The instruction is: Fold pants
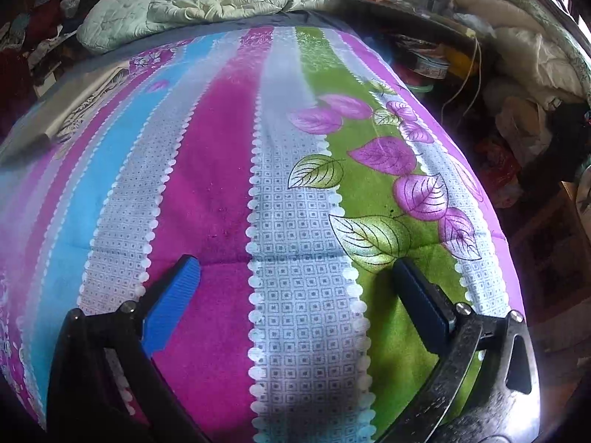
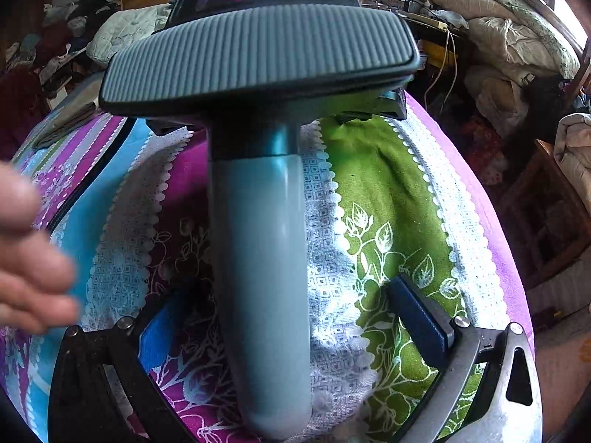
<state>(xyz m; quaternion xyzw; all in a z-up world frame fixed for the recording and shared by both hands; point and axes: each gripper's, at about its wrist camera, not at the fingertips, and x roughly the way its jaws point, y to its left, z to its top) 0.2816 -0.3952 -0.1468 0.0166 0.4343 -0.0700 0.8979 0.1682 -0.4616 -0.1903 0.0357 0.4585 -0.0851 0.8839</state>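
Right wrist view: a grey handle (image 2: 258,258) with a ribbed cross-piece fills the centre of the frame, hiding much of the bed behind it. A blurred hand (image 2: 33,254) is cut off at the left edge.

Both left tongs (image 1: 295,277) and right tongs (image 2: 288,295) stand wide open, gripping nothing, over the striped bedsheet (image 1: 218,170).

Pants cannot be identified with certainty; a folded grey cloth (image 1: 62,110) lies at the left edge, well apart from the left tongs.

A crumpled quilt (image 1: 207,0) sits at the top of the frame. Clutter (image 1: 517,85) crowds the right side.
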